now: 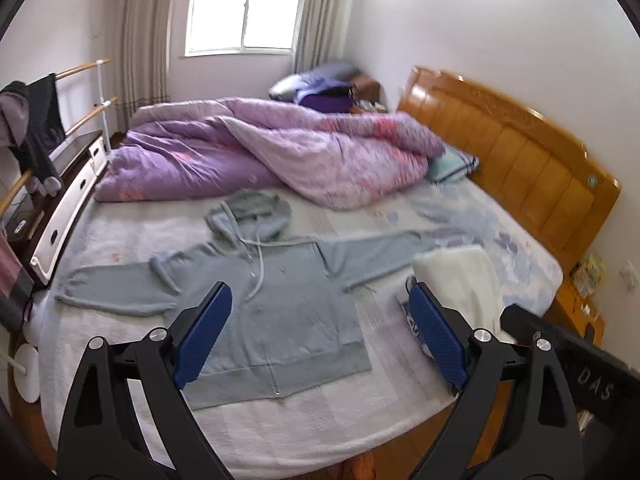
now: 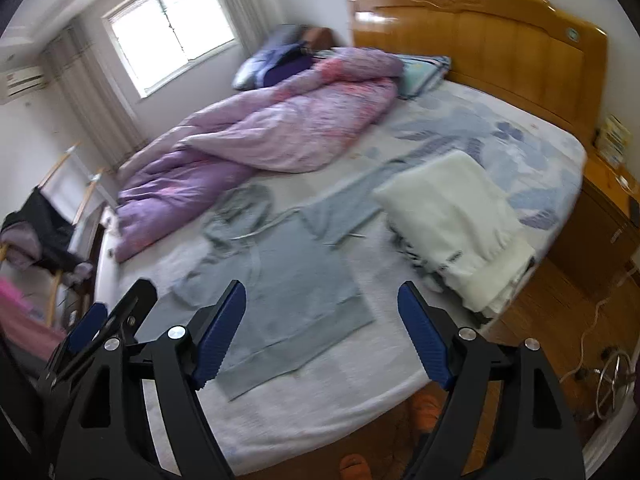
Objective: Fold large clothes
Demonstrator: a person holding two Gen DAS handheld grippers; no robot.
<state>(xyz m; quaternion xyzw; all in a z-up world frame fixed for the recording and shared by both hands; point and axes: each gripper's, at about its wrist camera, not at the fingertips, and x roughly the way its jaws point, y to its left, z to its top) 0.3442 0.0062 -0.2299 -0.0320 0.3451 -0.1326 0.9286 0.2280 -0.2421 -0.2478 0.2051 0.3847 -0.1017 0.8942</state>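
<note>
In the left wrist view, the left gripper [image 1: 320,320] is seen raised above the bed, its two black arms with blue ribbed pads [image 1: 204,336] spread wide apart. Nothing is held between the jaws and nothing is touched by them. Beyond the pads, a pale grey-blue hooded zip sweatshirt [image 1: 280,300] is laid flat, front side up, on the light patterned bedsheet [image 1: 280,432]. Its sleeves are stretched out to either side, its hood is bunched towards the far side, and its white drawstrings are trailed down the chest. Just beside the sweatshirt's right-hand sleeve, a folded cream-white garment [image 1: 460,280] is placed near the bed's edge. A rumpled purple and pink quilt [image 1: 260,152] is heaped along the far side of the bed, and a glossy orange-brown wooden headboard [image 1: 520,152] is seen at the right.

In the right wrist view, the right gripper [image 2: 322,320] is likewise held above the mattress, its blue pads [image 2: 420,336] parted widely, with nothing gripped or touched. Part of the left gripper [image 2: 100,328] is caught at the lower left. The sweatshirt [image 2: 288,288] is seen lying flat beyond the jaws, near the bed's near edge, with the folded cream-white garment [image 2: 452,220] resting to its right, partly overhanging the edge. The quilt [image 2: 260,132] and headboard [image 2: 500,40] are seen further back. The picture is blurred.
</note>
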